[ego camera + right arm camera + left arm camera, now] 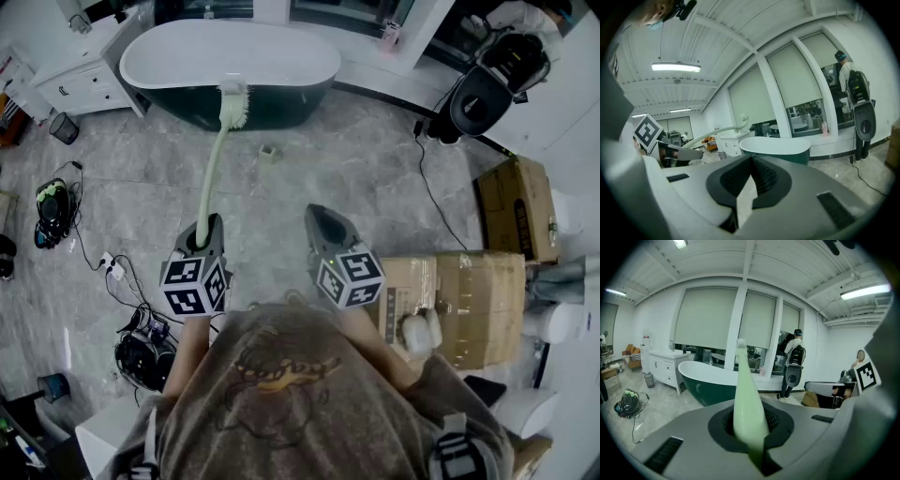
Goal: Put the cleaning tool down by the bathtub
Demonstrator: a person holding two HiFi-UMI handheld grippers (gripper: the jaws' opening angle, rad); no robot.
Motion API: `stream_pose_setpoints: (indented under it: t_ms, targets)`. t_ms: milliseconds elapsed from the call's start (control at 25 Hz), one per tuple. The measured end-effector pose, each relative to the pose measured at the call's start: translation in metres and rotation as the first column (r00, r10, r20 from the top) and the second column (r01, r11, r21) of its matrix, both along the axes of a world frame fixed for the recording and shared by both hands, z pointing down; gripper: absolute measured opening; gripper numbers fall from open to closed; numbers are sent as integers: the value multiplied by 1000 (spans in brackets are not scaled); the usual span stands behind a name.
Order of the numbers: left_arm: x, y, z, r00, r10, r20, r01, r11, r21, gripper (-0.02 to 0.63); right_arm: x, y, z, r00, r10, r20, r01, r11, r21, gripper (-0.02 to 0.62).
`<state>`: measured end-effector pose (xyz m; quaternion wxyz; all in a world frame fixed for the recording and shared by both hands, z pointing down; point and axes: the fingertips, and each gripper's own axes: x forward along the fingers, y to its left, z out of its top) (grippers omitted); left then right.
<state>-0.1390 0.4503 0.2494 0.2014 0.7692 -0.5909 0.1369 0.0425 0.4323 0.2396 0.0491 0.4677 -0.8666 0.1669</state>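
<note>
Step in hand: carrying. By my reading the long-handled brush (215, 164) is off the floor and not yet set down.
Tool position: pale green handle runs from the left gripper (203, 231) toward 12 o'clock. Its white bristle head overlaps the near wall of the bathtub (291, 103) in the head view. Contact with the tub cannot be confirmed.
Left jaws: clamped on the handle's butt end, as seen in the left gripper view.
Right jaws: the right gripper (323, 221) has its tips closed together with nothing between them.
Hand pose: both grippers held out ahead of the person, side by side and apart, angled somewhat downward toward 12 o'clock.
Next move, judged: lower the brush to the grey floor (375, 178) beside the tub, then release. A small object on the floor (269, 153) lies near the path at 1 o'clock of the left gripper.
</note>
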Motion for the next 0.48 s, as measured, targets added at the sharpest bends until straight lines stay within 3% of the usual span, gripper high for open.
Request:
stream_pose_setpoints:
  t_ms: [480]
  targets:
    - [-24,4,19,999,32,2,-32,999,-27,6,-9,13,9,998,38,46,-38,999,-3,0]
